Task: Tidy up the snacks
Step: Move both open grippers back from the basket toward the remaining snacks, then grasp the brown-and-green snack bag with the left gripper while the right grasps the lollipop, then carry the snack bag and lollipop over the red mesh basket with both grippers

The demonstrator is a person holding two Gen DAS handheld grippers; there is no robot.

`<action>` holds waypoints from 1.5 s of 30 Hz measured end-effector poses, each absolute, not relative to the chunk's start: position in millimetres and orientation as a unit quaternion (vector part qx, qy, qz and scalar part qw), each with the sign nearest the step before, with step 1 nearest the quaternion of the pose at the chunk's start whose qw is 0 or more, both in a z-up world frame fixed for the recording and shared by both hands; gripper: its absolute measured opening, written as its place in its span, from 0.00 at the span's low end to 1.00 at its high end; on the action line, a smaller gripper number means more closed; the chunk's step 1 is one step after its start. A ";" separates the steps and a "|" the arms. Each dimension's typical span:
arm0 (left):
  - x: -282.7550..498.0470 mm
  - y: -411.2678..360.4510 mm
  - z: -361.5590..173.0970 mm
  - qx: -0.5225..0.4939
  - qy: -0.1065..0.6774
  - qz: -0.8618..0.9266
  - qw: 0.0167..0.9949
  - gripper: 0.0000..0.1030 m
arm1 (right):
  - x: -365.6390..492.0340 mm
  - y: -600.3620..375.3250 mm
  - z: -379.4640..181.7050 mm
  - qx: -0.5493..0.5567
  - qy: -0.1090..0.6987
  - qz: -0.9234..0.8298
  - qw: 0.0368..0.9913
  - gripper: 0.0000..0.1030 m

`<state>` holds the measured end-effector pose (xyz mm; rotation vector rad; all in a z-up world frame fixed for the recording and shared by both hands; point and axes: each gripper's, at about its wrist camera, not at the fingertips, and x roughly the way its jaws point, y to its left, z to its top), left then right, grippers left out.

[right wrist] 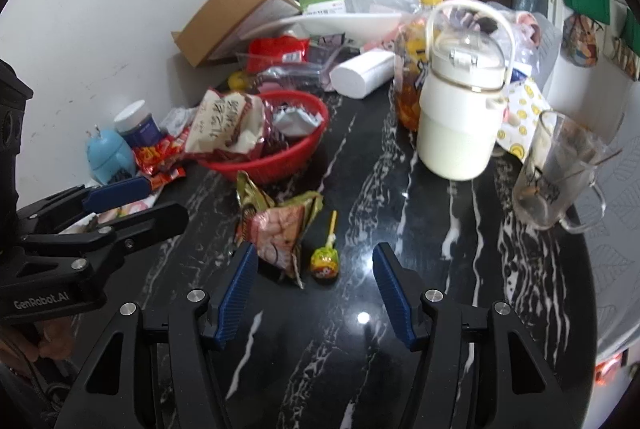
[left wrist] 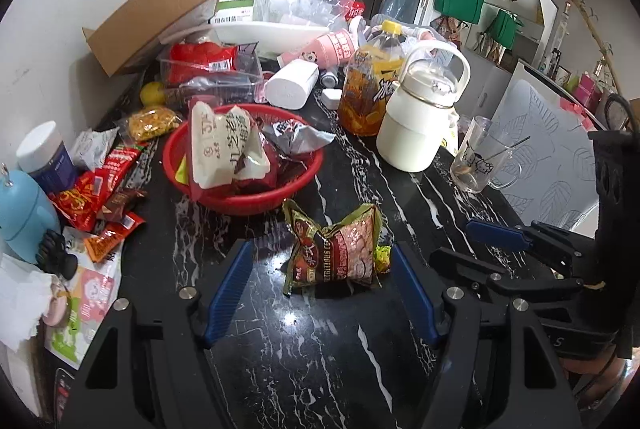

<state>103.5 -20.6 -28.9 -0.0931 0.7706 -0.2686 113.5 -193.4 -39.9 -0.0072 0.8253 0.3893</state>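
A green and pink snack packet lies on the black marble table, just in front of my open left gripper, between its blue fingertips. A green-wrapped lollipop lies beside the packet. My right gripper is open, with the lollipop between its fingertips and a little ahead. A red basket holding a white packet and dark packets stands behind; it also shows in the right wrist view. The right gripper shows at the right of the left wrist view.
Loose red snack packets, a blue figure and a white-lidded jar lie at the left. A white kettle, a drink bottle and a glass mug stand at the right. A cardboard box leans behind.
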 end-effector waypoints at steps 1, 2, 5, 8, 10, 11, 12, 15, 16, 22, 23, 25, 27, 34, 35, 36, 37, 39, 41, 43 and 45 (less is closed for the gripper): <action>105.0 -20.6 -32.6 -0.047 0.376 -0.132 0.916 0.68 | 115.2 -193.2 -44.2 -0.004 0.403 0.188 0.896 0.58; 106.4 -20.7 -35.5 -0.047 0.378 -0.133 0.915 0.68 | 117.3 -193.1 -49.2 -0.004 0.407 0.188 0.894 0.58; 111.3 -21.2 -44.8 -0.044 0.382 -0.136 0.913 0.68 | 124.8 -192.2 -61.9 -0.008 0.418 0.188 0.889 0.58; 117.5 -20.9 -53.4 -0.046 0.385 -0.145 0.910 0.68 | 134.1 -190.0 -73.3 -0.013 0.427 0.189 0.884 0.57; 123.0 -20.8 -59.1 -0.051 0.390 -0.151 0.907 0.68 | 140.5 -188.9 -81.2 -0.016 0.435 0.191 0.880 0.53; 125.9 -20.9 -61.6 -0.055 0.393 -0.154 0.905 0.68 | 144.7 -187.9 -86.4 -0.017 0.441 0.195 0.876 0.52; 129.1 -21.4 -64.2 -0.059 0.396 -0.158 0.902 0.68 | 148.4 -187.3 -90.8 -0.017 0.445 0.198 0.873 0.50; 137.8 -22.7 -70.5 -0.070 0.407 -0.170 0.895 0.68 | 157.7 -184.3 -101.7 -0.019 0.455 0.207 0.866 0.44; 140.9 -23.5 -71.8 -0.075 0.410 -0.176 0.892 0.68 | 160.3 -183.0 -104.2 -0.019 0.457 0.211 0.864 0.40; 153.3 -36.3 -76.9 -0.063 0.416 -0.189 0.888 0.68 | 166.7 -179.3 -112.3 -0.020 0.452 0.234 0.860 0.23; 155.5 -38.7 -77.7 -0.060 0.417 -0.188 0.887 0.68 | 165.9 -179.5 -111.9 -0.026 0.449 0.230 0.863 0.23; 160.4 -42.8 -81.3 -0.058 0.424 -0.190 0.884 0.68 | 165.6 -183.2 -112.3 -0.025 0.448 0.225 0.865 0.23; 166.5 -47.0 -87.8 -0.055 0.435 -0.188 0.879 0.68 | 166.3 -189.5 -112.3 -0.014 0.450 0.223 0.864 0.23; 182.0 -53.8 -107.3 -0.060 0.459 -0.187 0.866 0.73 | 162.0 -217.3 -111.6 0.016 0.456 0.195 0.868 0.23; 183.3 -55.0 -111.1 -0.062 0.463 -0.187 0.864 0.73 | 161.6 -219.7 -112.1 0.021 0.457 0.192 0.868 0.23; 183.4 -55.8 -113.6 -0.062 0.461 -0.186 0.865 0.72 | 161.2 -221.6 -112.3 0.024 0.457 0.191 0.868 0.23; 181.4 -55.6 -114.2 -0.063 0.451 -0.182 0.872 0.67 | 160.9 -223.5 -112.5 0.027 0.458 0.190 0.868 0.23; 179.3 -57.0 -113.7 -0.054 0.448 -0.181 0.874 0.53 | 159.9 -225.6 -111.9 0.029 0.457 0.190 0.868 0.23; 176.4 -56.7 -110.6 -0.051 0.446 -0.184 0.874 0.51 | 158.7 -225.7 -109.8 0.028 0.456 0.191 0.869 0.23; 173.1 -54.8 -105.4 -0.052 0.442 -0.190 0.875 0.51 | 157.4 -224.0 -106.6 0.028 0.452 0.196 0.870 0.23; 168.5 -49.5 -96.3 -0.057 0.435 -0.191 0.878 0.51 | 157.4 -220.0 -102.0 0.025 0.447 0.201 0.871 0.23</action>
